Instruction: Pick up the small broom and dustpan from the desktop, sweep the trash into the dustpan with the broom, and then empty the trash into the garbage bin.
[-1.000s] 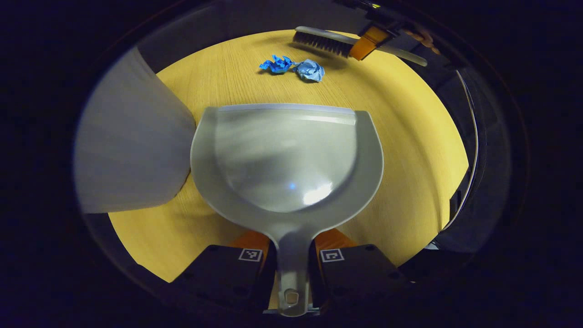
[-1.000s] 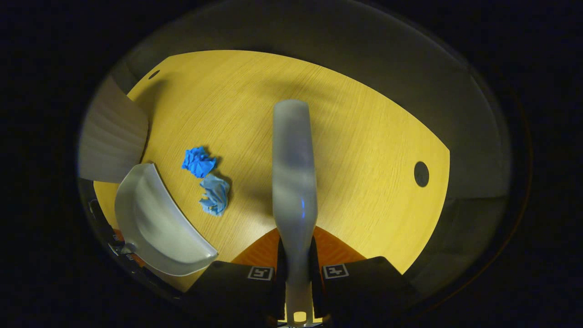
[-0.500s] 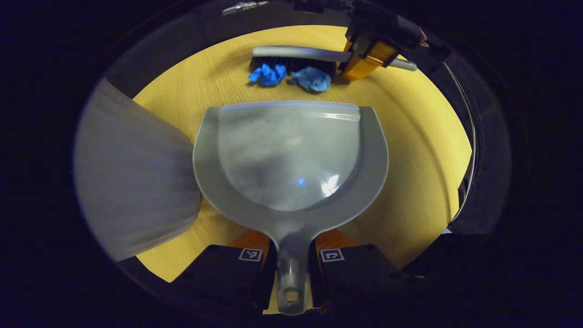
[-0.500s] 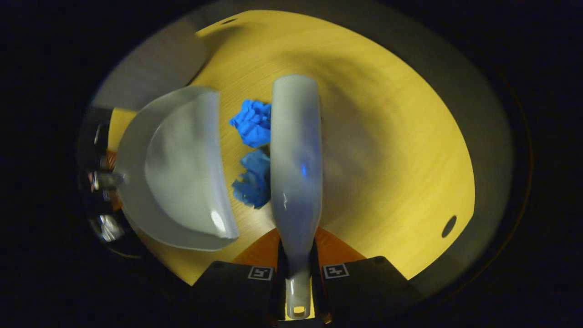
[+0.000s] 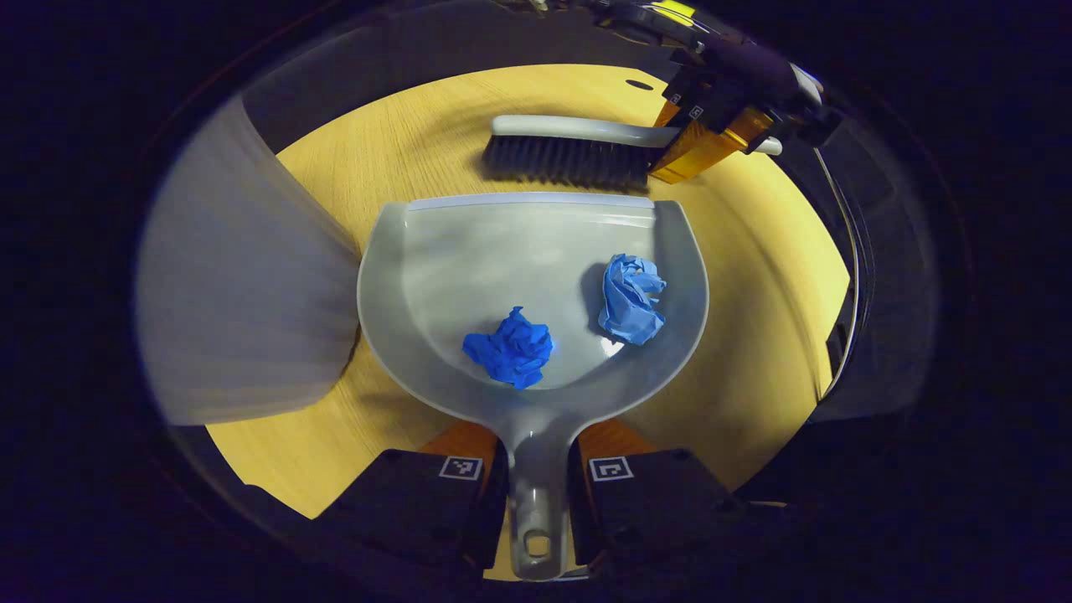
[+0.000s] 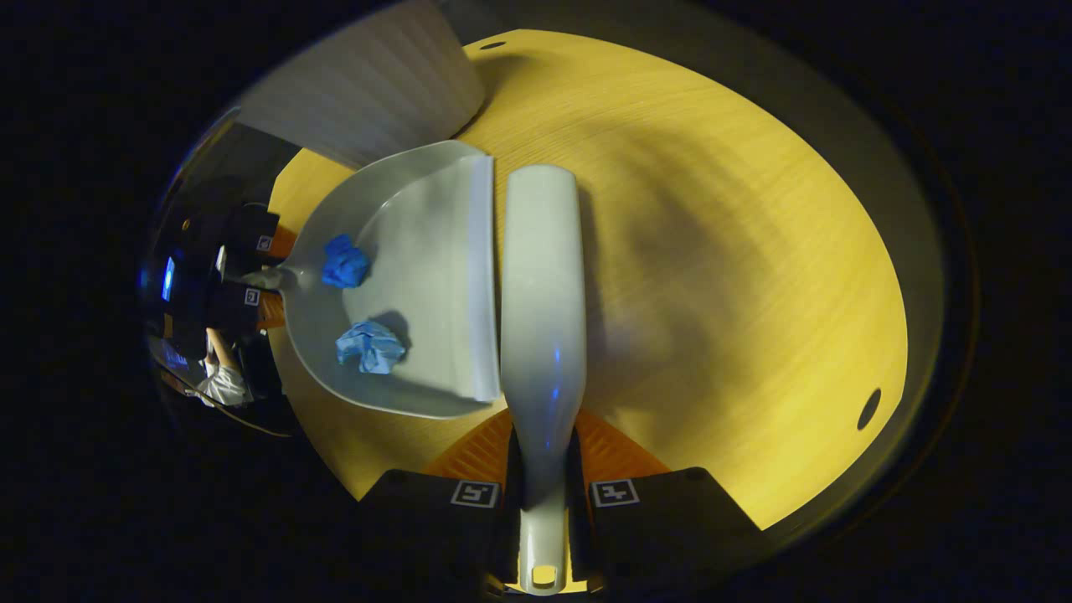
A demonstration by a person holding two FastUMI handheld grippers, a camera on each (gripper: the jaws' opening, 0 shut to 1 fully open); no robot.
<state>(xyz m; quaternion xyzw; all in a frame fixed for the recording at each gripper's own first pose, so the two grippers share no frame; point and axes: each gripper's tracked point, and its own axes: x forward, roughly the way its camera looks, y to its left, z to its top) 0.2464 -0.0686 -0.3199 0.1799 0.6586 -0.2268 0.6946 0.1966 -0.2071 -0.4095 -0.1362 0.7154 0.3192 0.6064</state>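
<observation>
My left gripper (image 5: 536,469) is shut on the handle of the grey dustpan (image 5: 469,251), which lies flat on the yellow desktop (image 5: 754,335). Two crumpled paper wads rest inside the pan: a dark blue wad (image 5: 509,347) and a light blue wad (image 5: 630,287). My right gripper (image 6: 543,494) is shut on the handle of the small broom (image 6: 540,285). Its black bristles (image 5: 565,159) stand right at the pan's front lip. In the right gripper view the dustpan (image 6: 435,251) lies directly left of the broom, with both wads (image 6: 345,261) (image 6: 368,346) in it.
A grey garbage bin (image 5: 243,285) stands at the desk's edge, close to the dustpan's left side; in the right gripper view the bin (image 6: 368,100) is at the upper left. Cable holes (image 6: 868,408) mark the desktop. Bare wood lies beyond the broom.
The broom swept both paper wads across the lip into the dustpan; they lay on the desk in front of the pan before. The broom now rests against the pan's front edge.
</observation>
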